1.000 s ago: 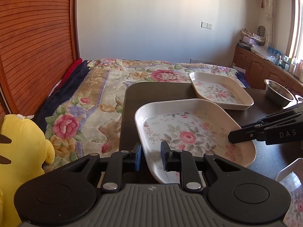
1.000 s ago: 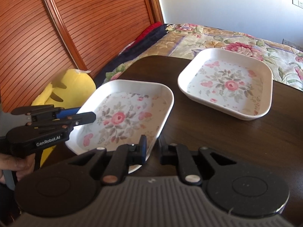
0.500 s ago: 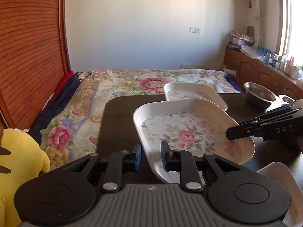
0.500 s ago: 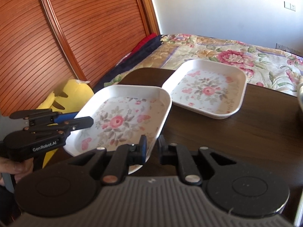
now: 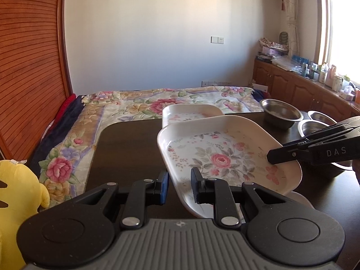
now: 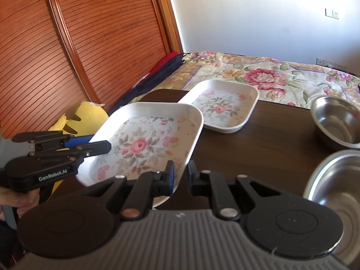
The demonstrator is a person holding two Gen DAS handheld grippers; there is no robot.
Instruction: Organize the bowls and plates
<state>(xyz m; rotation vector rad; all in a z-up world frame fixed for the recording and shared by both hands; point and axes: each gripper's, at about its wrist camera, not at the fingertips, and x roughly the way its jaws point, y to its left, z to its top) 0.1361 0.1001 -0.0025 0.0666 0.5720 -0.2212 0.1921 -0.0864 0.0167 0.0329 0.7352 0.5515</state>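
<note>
Currently: floral plate carried by both grippers above the dark surface

Nearest, the left gripper is clamped on one rim of the carried plate, and the right gripper is clamped on the opposite rim. Judged reason: a wide, shallow plate tips from one edge, so two opposed pinches keep it near level. It sits clear of the surface, tilted slightly. The plate is a rounded rectangle, white, smooth and glossy, with a raised wall and a printed rose pattern; likely melamine or glazed ware, rigid and slippery at the rim.

Beyond it, a matching second plate rests flat on the dark wood-grain surface, partly overlapped in view by the carried one; probably the stacking target. To the right stand steel bowls, round, deep and reflective, close together. Farthest lies the bed with a floral quilt.
</note>
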